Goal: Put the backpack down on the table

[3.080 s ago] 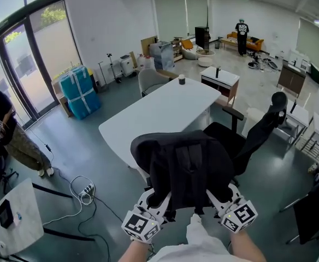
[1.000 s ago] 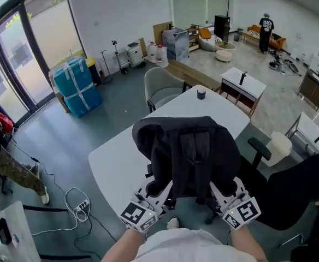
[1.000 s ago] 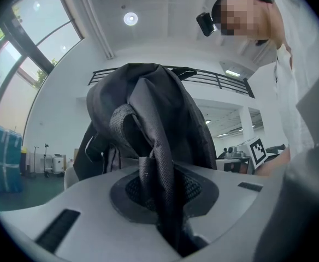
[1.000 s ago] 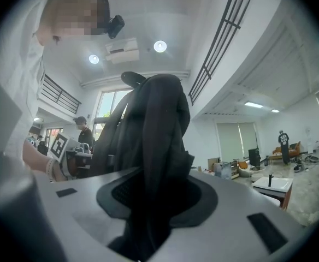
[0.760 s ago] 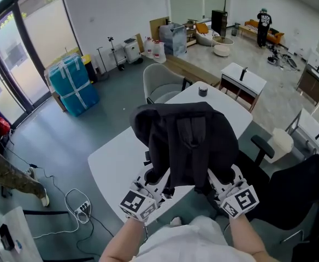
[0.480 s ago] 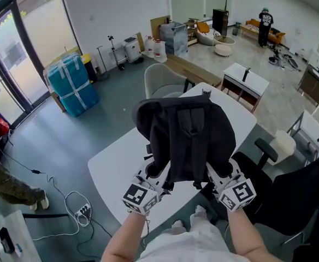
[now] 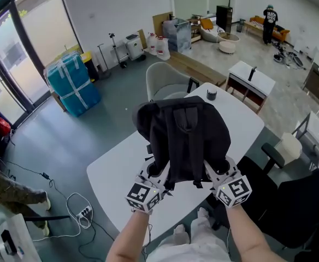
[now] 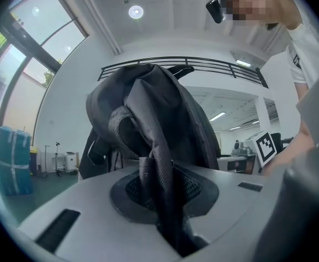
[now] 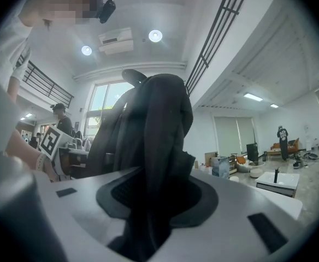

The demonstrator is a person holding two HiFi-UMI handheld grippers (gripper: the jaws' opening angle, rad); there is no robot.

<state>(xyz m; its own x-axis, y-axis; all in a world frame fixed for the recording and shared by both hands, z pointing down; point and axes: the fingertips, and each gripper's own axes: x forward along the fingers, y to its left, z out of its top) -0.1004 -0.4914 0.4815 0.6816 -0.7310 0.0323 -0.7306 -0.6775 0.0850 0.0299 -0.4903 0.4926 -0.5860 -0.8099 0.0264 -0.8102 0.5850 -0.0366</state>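
Observation:
A black backpack (image 7: 184,138) hangs upright over the white table (image 7: 118,171), held up between both grippers. In the head view my left gripper (image 7: 157,174) grips its lower left side and my right gripper (image 7: 216,171) its lower right. The left gripper view shows a dark mesh shoulder strap (image 8: 155,179) clamped between the shut jaws of the left gripper (image 8: 159,201), with the backpack (image 8: 143,102) bulging above. In the right gripper view, a thick fold of the backpack (image 9: 157,124) is pinched in the jaws of the right gripper (image 9: 148,212). Whether the bag's base touches the table is hidden.
A small dark cup (image 7: 211,95) stands at the table's far end. A grey chair (image 7: 167,76) is behind the table and a black office chair (image 7: 290,212) at the right. Cables and a power strip (image 7: 83,216) lie on the floor at the left. A small white desk (image 7: 252,76) is beyond.
Both grippers have carried the backpack forward from beside the table to over its top and a little lower. The grip on it is unchanged.

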